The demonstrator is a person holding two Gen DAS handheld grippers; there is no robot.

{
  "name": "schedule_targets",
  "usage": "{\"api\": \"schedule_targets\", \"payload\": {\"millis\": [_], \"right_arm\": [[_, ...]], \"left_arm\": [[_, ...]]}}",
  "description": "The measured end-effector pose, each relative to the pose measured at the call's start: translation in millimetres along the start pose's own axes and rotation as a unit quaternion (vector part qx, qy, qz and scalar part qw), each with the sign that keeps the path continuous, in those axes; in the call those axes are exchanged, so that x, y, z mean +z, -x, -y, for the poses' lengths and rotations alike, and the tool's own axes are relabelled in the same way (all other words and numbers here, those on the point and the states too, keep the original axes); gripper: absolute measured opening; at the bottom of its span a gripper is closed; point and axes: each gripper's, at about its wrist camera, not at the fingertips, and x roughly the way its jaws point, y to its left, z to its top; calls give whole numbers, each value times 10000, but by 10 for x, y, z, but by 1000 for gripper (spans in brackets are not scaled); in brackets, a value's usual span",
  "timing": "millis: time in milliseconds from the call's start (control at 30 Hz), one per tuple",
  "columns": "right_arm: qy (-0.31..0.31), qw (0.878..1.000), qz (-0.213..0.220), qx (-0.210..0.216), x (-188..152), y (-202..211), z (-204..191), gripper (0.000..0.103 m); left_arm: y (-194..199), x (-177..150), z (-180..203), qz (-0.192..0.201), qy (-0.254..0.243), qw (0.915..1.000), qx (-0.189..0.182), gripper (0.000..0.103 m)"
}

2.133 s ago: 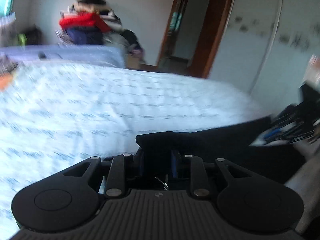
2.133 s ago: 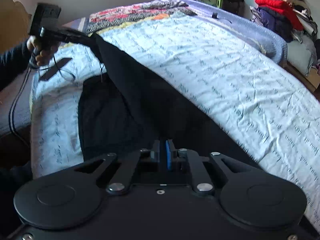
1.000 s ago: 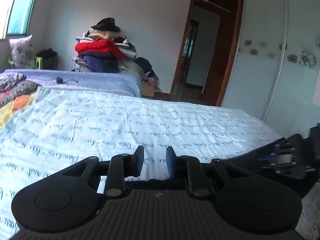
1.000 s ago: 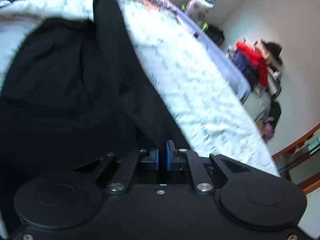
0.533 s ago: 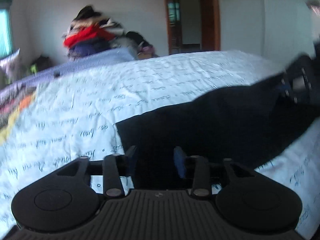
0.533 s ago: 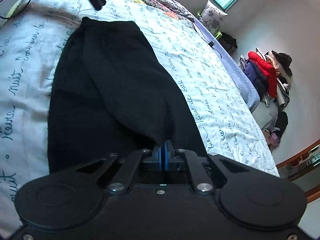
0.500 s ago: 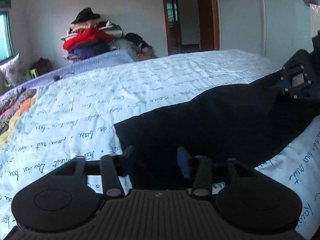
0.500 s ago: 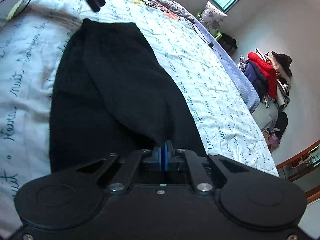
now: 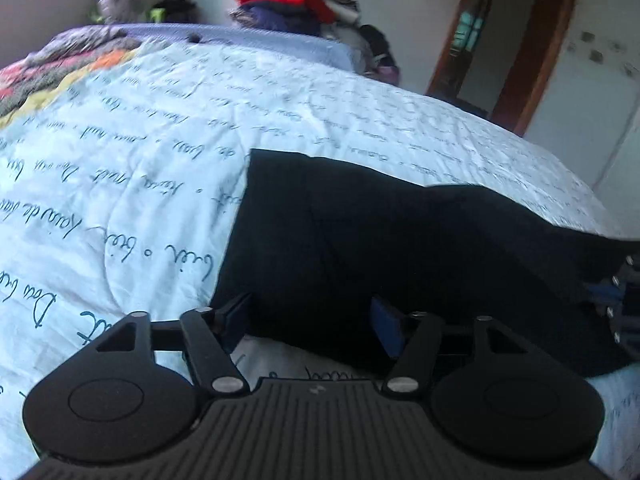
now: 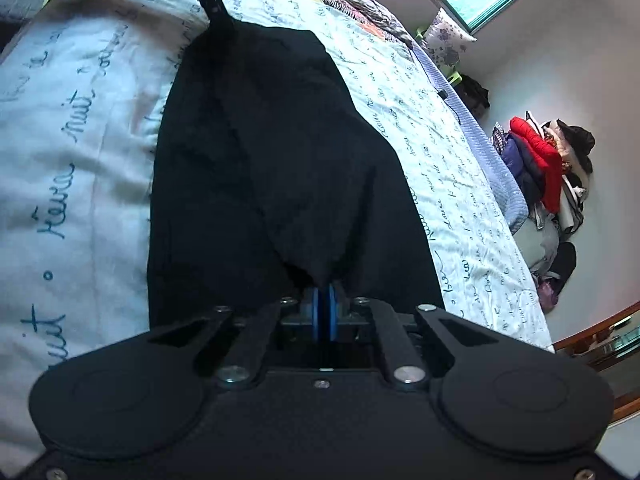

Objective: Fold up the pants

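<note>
Black pants (image 9: pixel 400 240) lie folded lengthwise on the light blue bedspread (image 9: pixel 140 168). My left gripper (image 9: pixel 310 320) is open, its jaws wide apart over the near edge of the pants, holding nothing. In the right wrist view the pants (image 10: pixel 260 160) stretch away from me. My right gripper (image 10: pixel 325 312) is shut on a pinched fold of the pants at their near end. The left gripper also shows in the right wrist view (image 10: pixel 224 20) at the far end of the pants. The right gripper shows at the right edge of the left wrist view (image 9: pixel 624 300).
A pile of clothes (image 9: pixel 296 4) with a red jacket stands beyond the bed. A patterned blanket (image 9: pixel 60 64) lies at the head of the bed. A wooden door frame (image 9: pixel 532 40) and a white wardrobe (image 9: pixel 592 92) stand to the right.
My left gripper let go of the pants, opened wider and dropped to their edge. My right gripper kept its hold while the pants settled flat on the bed.
</note>
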Motion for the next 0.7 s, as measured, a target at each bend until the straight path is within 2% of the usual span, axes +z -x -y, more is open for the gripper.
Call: {"api": "schedule_targets", "payload": {"millis": [33,133,167,233,467,600,700], "right_arm": [[-2,10000,31,-16,6,11,12,4],[-18,9999,96,-70,17,21,46,4],[-24,9999,108,-107,20,13,52,4],[5,9998,105,-191,24,-17,49,5],[45,9999,-117,-24,73,-127,19,3],[18,9999,86,-78,166,137,25,3],[-151,9996,153,196,220,319,-68,3]], "left_arm": [[-10,16,-28,-19,127,9999,-29,78],[-87,71,-127,-113,677,9975,-151,76],[-111,97,-131,-144,800,9966,-110,62],[-131,140,-101,-221,706,9972,69,38],[11,316,39,-71,-135,9991,384,35],[201,453,-1,54,-333,9989,313,34],[197,432,-53,-72,-555,9975,426,35]]}}
